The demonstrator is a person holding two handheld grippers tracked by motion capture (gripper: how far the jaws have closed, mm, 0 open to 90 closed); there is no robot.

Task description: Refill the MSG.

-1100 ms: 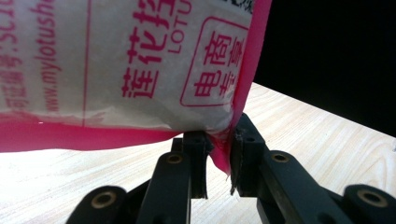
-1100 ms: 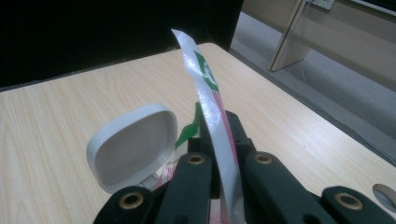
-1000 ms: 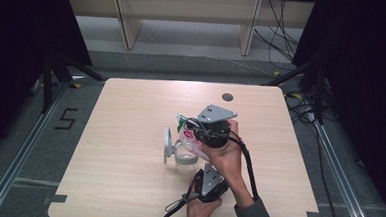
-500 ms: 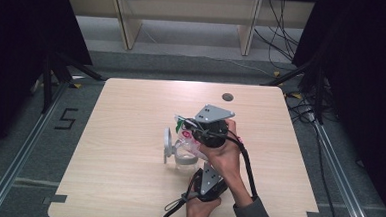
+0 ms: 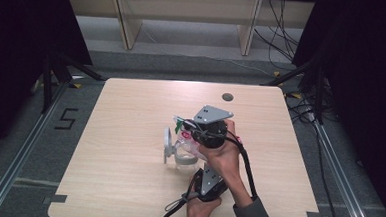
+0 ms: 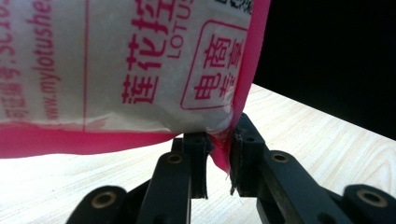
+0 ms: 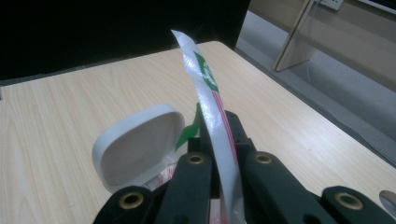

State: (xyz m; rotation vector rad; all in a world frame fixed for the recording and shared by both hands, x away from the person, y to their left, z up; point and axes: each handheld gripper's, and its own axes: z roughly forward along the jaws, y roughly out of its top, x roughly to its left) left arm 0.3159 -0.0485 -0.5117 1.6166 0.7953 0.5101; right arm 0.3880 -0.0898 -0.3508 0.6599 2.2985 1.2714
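Near the middle of the tabletop point(image 5: 129, 135), a little toward 5 o'clock from its centre, both tongs meet on one plastic pouch point(image 5: 192, 141). Seen from the left gripper view, the left tongs point(image 6: 219, 149) stand at a narrow gap and pinch the pouch's pink sealed corner point(image 6: 223, 151) between the pads, with the printed white body of the pouch rising above them at 12 o'clock. Seen from the right gripper view, the right tongs point(image 7: 219, 140) are pressed fully together on the pouch's thin edge, which stands up between them as a flat, glossy strip with a green mark point(image 7: 205, 72) near its top. At 9 o'clock from the right tongs a white lid point(image 7: 135, 142), rounded and smooth, stands tilted on its hinge; from above it belongs to what looks like a clear container point(image 5: 183, 158) beneath the pouch, though the hands crowd that spot.

Pale wood grain covers the tabletop, which has rounded corners and a small dark round hole point(image 5: 227, 97) toward 1 o'clock. Grey floor surrounds it, with light wooden shelving point(image 5: 185, 18) at 12 o'clock and dark curtains on both sides.
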